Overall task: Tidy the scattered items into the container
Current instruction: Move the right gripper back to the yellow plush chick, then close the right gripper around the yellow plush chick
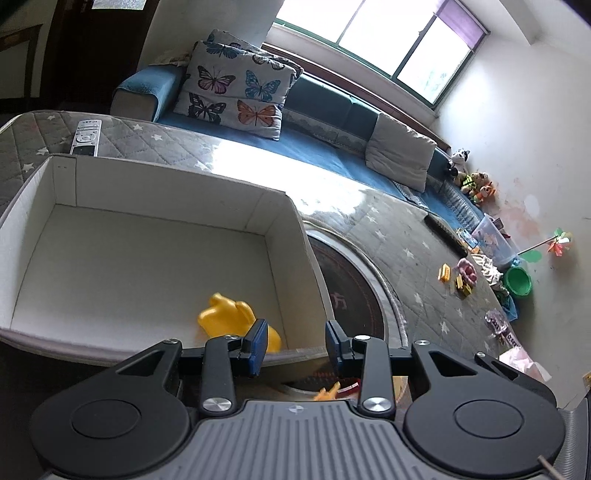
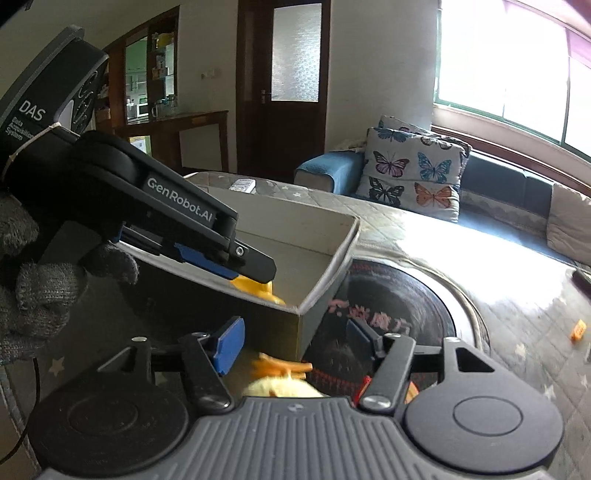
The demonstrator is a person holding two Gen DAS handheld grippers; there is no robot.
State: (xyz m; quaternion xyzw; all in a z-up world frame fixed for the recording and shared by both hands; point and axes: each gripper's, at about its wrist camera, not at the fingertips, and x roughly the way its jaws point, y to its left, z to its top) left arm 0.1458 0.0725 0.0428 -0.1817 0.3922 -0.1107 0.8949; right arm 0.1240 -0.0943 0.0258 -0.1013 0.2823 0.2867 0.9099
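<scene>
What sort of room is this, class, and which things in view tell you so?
Most likely a home living room: a blue sofa with butterfly cushions under a window, a remote control on the table, and toys scattered about.

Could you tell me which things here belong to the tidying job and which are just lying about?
Job: white box; yellow toy already inside; small toys scattered on the quilted mat; fuzzy yellow toy below the right gripper.
Lying about: remote control; butterfly cushion; plush toys.

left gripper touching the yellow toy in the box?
Apart. Left wrist view: left gripper open and empty; yellow toy lies on the box floor beyond the near wall.
</scene>
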